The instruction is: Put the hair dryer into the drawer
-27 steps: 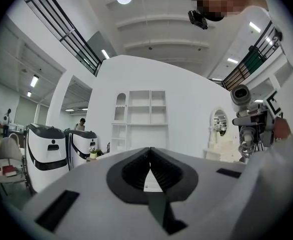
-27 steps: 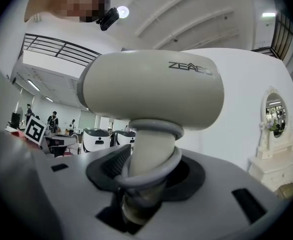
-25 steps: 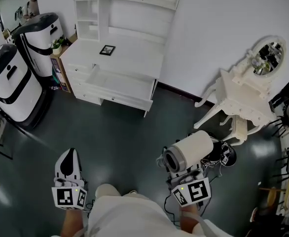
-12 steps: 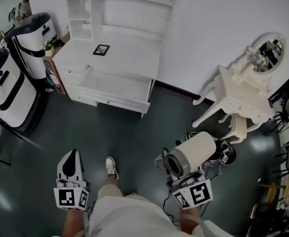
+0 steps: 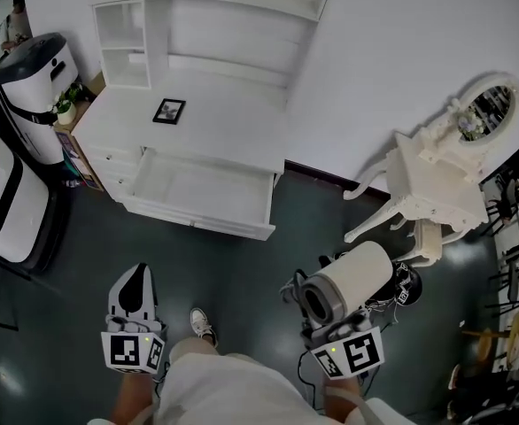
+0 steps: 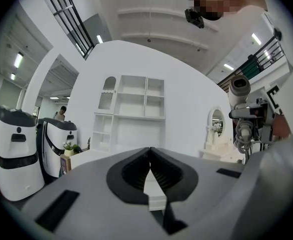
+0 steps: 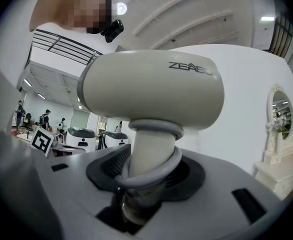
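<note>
My right gripper (image 5: 330, 312) is shut on the handle of a cream hair dryer (image 5: 346, 282), whose grey cord is looped round the handle (image 7: 149, 156). The dryer's barrel (image 7: 151, 89) stands upright above the jaws in the right gripper view. My left gripper (image 5: 135, 292) is shut with nothing in it, its ribbed pads (image 6: 136, 171) meeting. The white desk (image 5: 233, 118) stands ahead, its wide drawer (image 5: 197, 193) pulled open and showing nothing inside. Both grippers hover over the dark floor, short of the drawer.
A small framed picture (image 5: 168, 111) lies on the desk top. White-and-black machines (image 5: 25, 78) stand at the left. A white dressing table with an oval mirror (image 5: 445, 180) stands at the right. The person's shoe (image 5: 202, 326) shows between the grippers.
Both grippers and the person have moved toward the desk; the open drawer now sits closer and larger in the head view. The grip on the hair dryer is unchanged.
</note>
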